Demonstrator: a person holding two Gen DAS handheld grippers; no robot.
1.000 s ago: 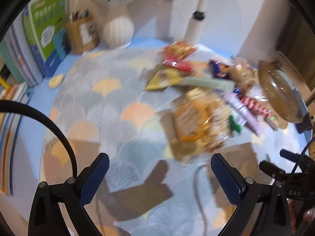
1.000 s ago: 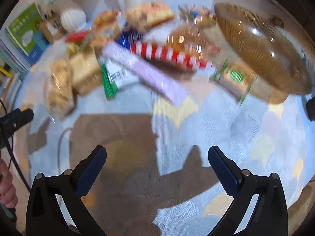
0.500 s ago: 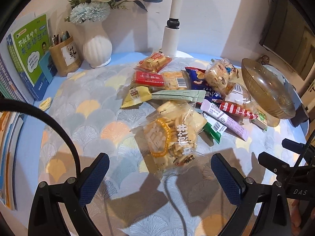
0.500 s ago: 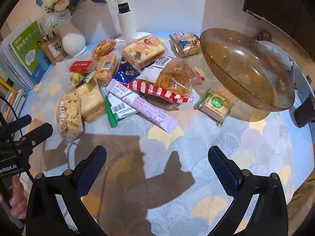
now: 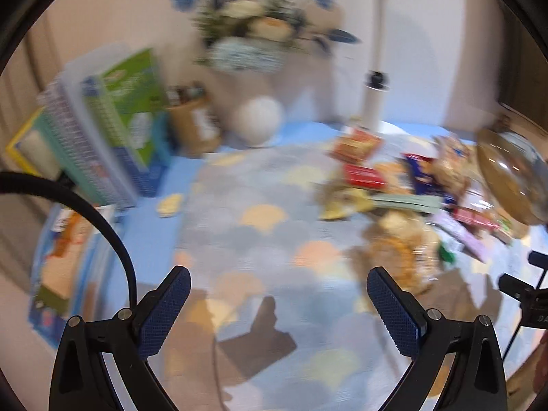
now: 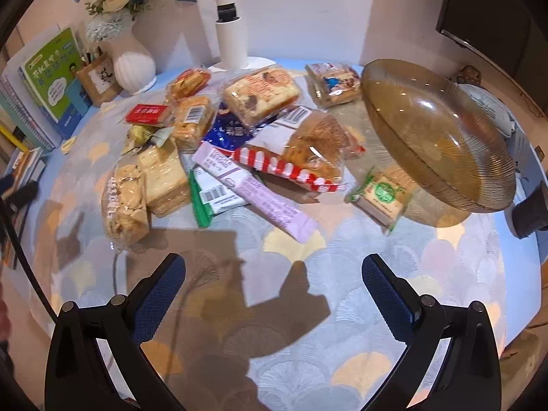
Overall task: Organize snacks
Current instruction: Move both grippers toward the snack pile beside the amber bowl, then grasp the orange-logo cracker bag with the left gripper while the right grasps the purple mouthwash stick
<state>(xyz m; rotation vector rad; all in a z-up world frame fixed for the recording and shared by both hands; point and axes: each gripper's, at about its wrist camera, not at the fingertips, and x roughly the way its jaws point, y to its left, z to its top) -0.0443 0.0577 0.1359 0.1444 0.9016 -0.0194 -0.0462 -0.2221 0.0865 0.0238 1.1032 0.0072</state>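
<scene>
left gripper [image 5: 277, 304]: swung left, view blurred | snack pile [image 5: 404, 202]: now off right

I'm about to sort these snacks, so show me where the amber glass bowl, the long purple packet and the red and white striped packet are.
amber glass bowl [image 6: 441, 137], right wrist view, on its ribbed inner wall.
long purple packet [image 6: 260, 195], right wrist view, mid-length of the wrapper.
red and white striped packet [image 6: 284, 167], right wrist view, on its striped edge.

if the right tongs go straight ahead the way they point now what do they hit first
Probably the long purple snack packet. The right tongs are open over bare tablecloth, and that packet's near end lies closest along their centre line, ahead of the red-and-white striped packet. Depth is hard to judge in this fisheye view.
</scene>
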